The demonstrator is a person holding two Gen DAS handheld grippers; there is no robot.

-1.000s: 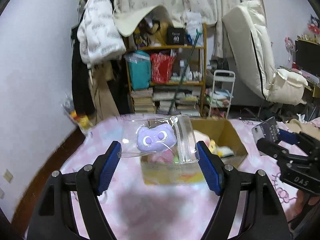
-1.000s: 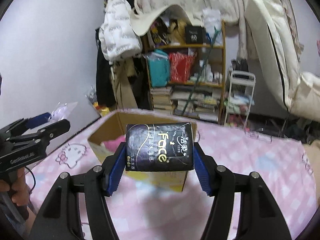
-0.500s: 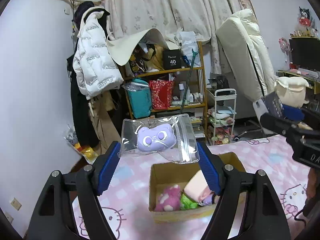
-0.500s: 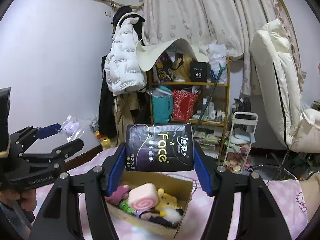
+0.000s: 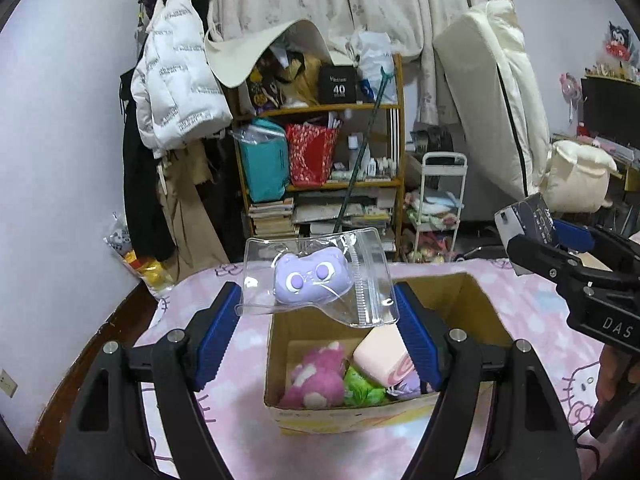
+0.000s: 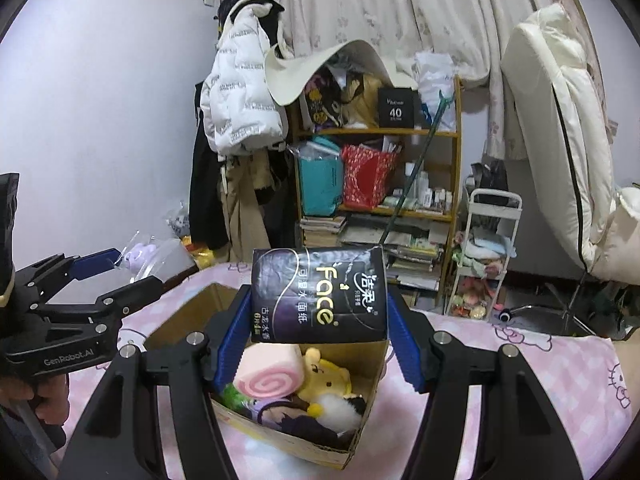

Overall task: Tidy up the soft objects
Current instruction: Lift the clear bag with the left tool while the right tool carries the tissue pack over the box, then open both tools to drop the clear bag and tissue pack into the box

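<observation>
both grippers [image 5: 316, 312] [image 6: 320, 328] clamp items over box [image 5: 476, 300]

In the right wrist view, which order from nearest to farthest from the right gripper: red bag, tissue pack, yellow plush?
1. Tissue pack, held in the right gripper.
2. Yellow plush, just below, in the box.
3. Red bag, far back on the shelf.

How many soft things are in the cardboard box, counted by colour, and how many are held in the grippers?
Pink: 2
Green: 1
Yellow: 1
Purple and dark: 1
White and black: 1
Held, bagged purple toy and tissue pack: 2
Total: 8
</observation>
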